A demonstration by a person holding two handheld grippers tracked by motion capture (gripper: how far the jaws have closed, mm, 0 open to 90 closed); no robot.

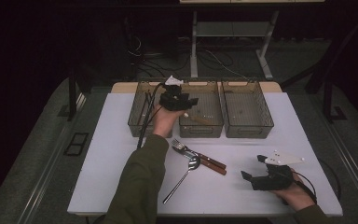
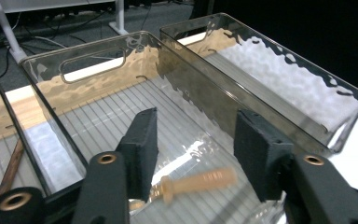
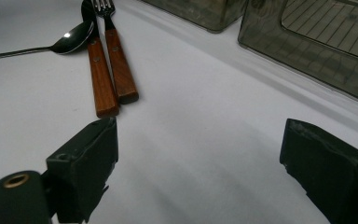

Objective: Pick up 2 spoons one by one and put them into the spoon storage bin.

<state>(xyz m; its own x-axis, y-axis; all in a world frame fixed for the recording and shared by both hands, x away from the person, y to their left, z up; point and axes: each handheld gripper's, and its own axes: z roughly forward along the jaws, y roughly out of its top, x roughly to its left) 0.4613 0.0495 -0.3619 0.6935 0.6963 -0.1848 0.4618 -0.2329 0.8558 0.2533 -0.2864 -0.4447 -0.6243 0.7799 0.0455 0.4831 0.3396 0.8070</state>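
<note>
Here the left gripper [image 2: 193,149] jaws stand parted above a pale-handled utensil [image 2: 200,181], unheld

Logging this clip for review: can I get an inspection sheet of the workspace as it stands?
Surface: white table top, on a wooden table.
Job's things: three clear bins in a row at the far edge; the middle bin holds a pale-handled utensil; the left bin holds a brown stick-like piece, kind unclear; the right bin looks empty. Two wood-handled forks and a metal spoon lie on the table.
Clutter: nothing seen.
Grippers: left claw open over the middle bin, above the utensil, pads apart from it; right claw open, low over bare table.
Cables: one trails from each claw; more on the floor behind.
Surroundings: dark room, grey carpet, white desk legs.
</note>
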